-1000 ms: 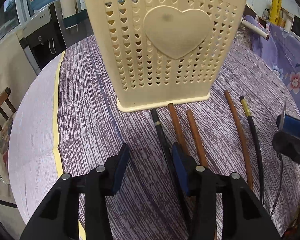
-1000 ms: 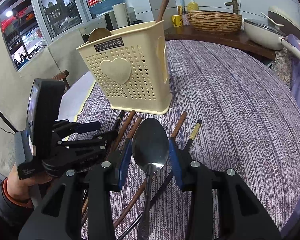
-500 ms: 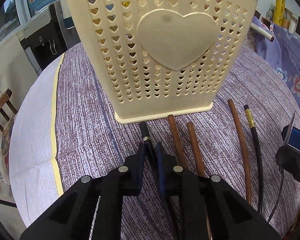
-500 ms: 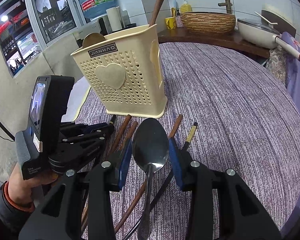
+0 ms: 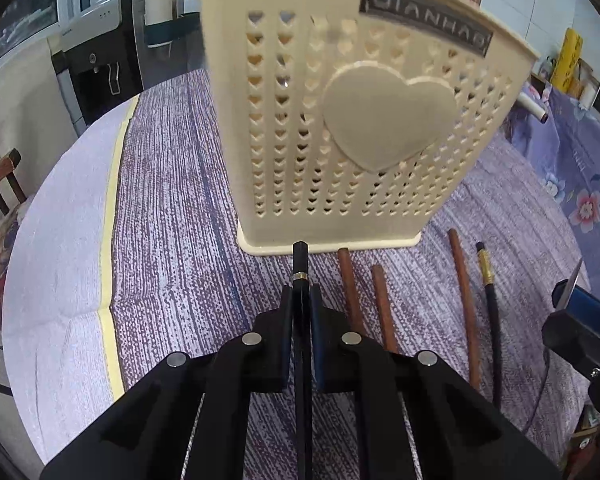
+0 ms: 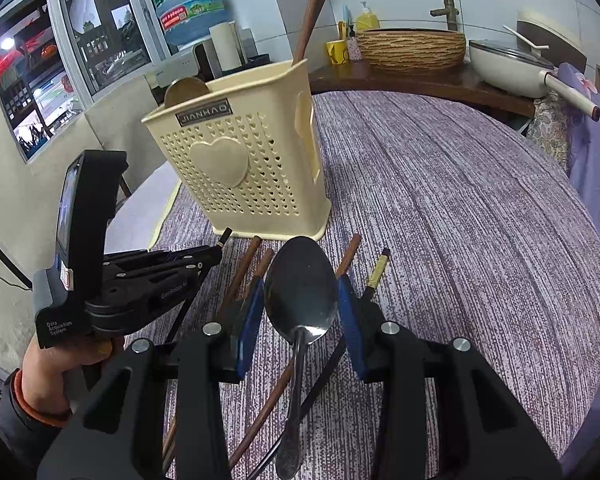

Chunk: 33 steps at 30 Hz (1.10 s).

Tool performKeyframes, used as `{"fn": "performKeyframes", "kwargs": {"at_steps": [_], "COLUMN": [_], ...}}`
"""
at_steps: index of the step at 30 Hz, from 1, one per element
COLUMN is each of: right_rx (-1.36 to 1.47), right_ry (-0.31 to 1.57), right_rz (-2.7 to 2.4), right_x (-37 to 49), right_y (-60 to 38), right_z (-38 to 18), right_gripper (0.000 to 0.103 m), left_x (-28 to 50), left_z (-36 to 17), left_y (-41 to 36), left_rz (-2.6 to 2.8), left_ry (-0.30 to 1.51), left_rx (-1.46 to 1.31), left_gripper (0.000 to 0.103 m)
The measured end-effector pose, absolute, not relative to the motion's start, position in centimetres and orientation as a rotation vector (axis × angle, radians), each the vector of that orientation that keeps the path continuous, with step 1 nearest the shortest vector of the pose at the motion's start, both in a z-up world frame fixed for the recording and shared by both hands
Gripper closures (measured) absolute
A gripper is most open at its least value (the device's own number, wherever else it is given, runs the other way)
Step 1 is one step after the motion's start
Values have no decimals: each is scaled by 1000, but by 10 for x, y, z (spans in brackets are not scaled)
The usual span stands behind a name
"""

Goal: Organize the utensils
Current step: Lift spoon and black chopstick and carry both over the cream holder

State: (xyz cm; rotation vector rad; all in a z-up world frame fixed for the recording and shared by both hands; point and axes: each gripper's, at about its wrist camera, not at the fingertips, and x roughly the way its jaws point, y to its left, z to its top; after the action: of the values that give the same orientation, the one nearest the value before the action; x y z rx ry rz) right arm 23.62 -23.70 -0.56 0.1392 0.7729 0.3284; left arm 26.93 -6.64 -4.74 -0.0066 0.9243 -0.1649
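A cream utensil basket [image 5: 364, 128] with heart holes stands on the purple tablecloth; it also shows in the right wrist view [image 6: 240, 176], with brown chopsticks [image 6: 314, 12] and a round spoon end standing in it. My left gripper [image 5: 301, 300] is shut on a black chopstick [image 5: 300, 264], whose tip points at the basket's base. Three brown chopsticks [image 5: 464, 300] and another black chopstick [image 5: 490, 312] lie on the cloth to the right. My right gripper [image 6: 302, 300] is open around a metal spoon [image 6: 300, 292], its pads apart from the bowl.
The round table [image 6: 480, 220] carries the purple cloth, with a white and yellow border on the left [image 5: 108, 216]. A wooden chair [image 5: 0, 180] stands left. A counter behind holds a woven bowl [image 6: 412, 46], a pan [image 6: 512, 66] and a yellow cup [image 6: 338, 52].
My left gripper moved forward and shut on the black chopstick, then lifted its tip slightly toward the basket base. The right gripper stayed open around the spoon.
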Motion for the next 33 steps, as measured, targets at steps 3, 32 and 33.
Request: {"fn": "performKeyframes", "kwargs": {"at_steps": [3, 32, 33], "right_rx": [139, 132, 133], "right_ry": [753, 641, 635], "right_rz": [328, 400, 403], "right_x": [232, 205, 205], "right_y": [-238, -240, -239], "right_z": [1, 60, 61], "right_gripper": [65, 65, 65], "left_x": [262, 194, 194], "left_z": [-33, 78, 80], "left_y": [-63, -38, -37], "left_rz": [-175, -241, -242], "left_ry": [876, 542, 539], "left_rx": [-22, -43, -44], "left_gripper": [94, 94, 94]}}
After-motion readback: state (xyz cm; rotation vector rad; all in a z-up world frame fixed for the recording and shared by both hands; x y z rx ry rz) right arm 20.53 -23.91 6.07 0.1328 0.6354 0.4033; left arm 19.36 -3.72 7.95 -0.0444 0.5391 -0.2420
